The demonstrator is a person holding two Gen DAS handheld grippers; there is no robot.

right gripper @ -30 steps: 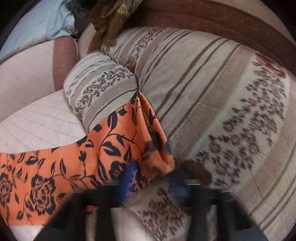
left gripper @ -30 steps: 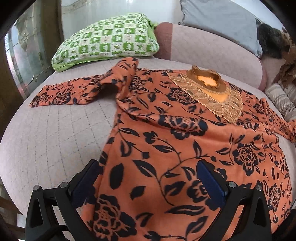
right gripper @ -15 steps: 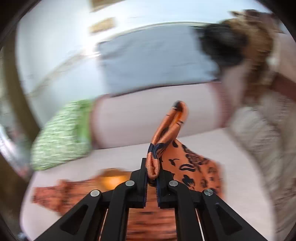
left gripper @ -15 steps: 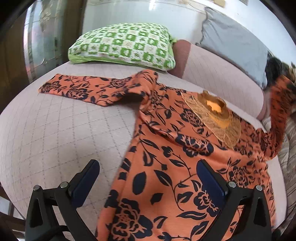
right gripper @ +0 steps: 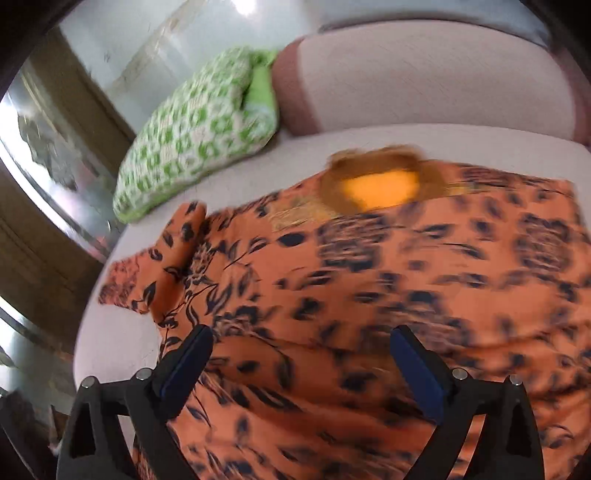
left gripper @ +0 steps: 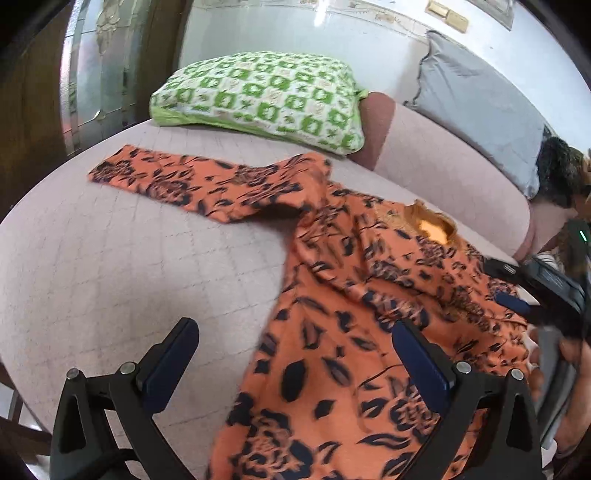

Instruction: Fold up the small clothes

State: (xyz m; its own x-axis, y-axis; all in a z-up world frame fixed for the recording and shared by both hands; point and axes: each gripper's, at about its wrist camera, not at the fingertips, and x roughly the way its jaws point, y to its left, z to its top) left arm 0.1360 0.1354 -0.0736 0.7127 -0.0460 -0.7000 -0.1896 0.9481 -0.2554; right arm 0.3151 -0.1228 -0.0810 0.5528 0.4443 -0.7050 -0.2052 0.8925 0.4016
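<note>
A: Left wrist view, nearest first. The left gripper (left gripper: 295, 360) has its blue-padded jaws wide apart with nothing clamped; it hangs over the near hem of the orange long-sleeved top with a dark floral print (left gripper: 332, 369).

B: And the surface under it?

A: The top lies spread on a pale pink quilted cushion seat with a stitched diamond pattern (left gripper: 110, 277). One sleeve stretches flat to the left. The other side is folded in across the chest, below the darker orange neckline.

B: The right gripper?

A: It shows at the right edge, as the right gripper (left gripper: 517, 302), black with blue pads, a hand (left gripper: 569, 387) behind it. In its own view (right gripper: 299, 363) the jaws are opening, nothing pinched; blurred orange cloth lies beneath them.

B: Farther back?

A: A green-and-white checked pillow (left gripper: 258, 99) rests at the back left of the seat. Beside it runs a pink upholstered backrest with a darker rose end (left gripper: 424, 166), and a grey cushion (left gripper: 480, 110) leans above that. A white wall (left gripper: 295, 33) rises behind; a dark wooden frame with patterned glass (left gripper: 92, 74) stands at the left.

B: Any containers?

A: I see none to note.
</note>
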